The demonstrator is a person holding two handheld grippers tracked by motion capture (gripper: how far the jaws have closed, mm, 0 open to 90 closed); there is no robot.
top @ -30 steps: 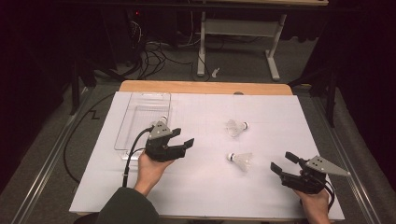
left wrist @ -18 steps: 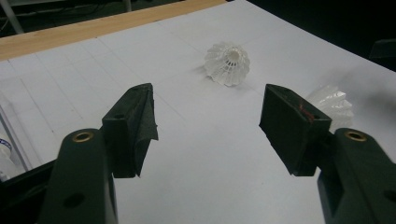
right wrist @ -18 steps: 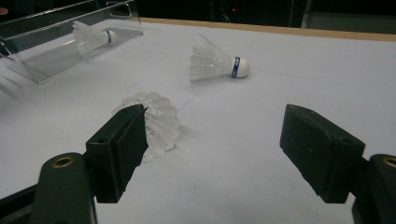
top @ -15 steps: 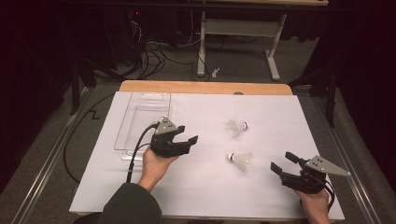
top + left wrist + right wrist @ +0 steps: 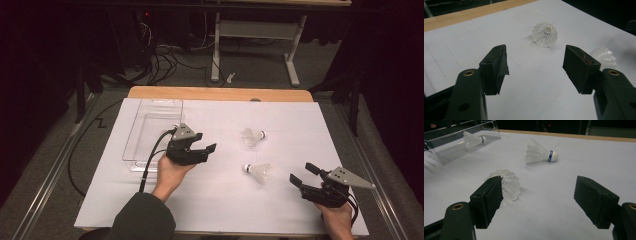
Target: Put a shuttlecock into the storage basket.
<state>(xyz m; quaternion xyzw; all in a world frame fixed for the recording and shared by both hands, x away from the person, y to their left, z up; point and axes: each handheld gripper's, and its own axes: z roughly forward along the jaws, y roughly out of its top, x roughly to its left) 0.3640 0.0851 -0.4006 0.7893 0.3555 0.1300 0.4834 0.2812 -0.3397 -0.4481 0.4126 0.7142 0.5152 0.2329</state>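
Shuttlecocks [image 5: 252,136] [image 5: 257,172] loose on counter [image 5: 300,125], well right of clear tray [image 5: 150,135]. Far one dead ahead of left gripper [image 5: 207,148], cork end facing it. Left hand [image 5: 170,172] nearer, held low, jaws spread, empty. Right gripper [image 5: 302,175] parked near right corner, jaws spread too.

White frame legs [image 5: 252,37] (cables [image 5: 162,55] beside); dark floor

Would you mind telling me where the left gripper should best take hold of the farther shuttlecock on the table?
Probably at the skirt of the farther shuttlecock, near the cork. It lies on its side, cork pointing right, so the open left gripper could come from above, jaws straddling the cone.
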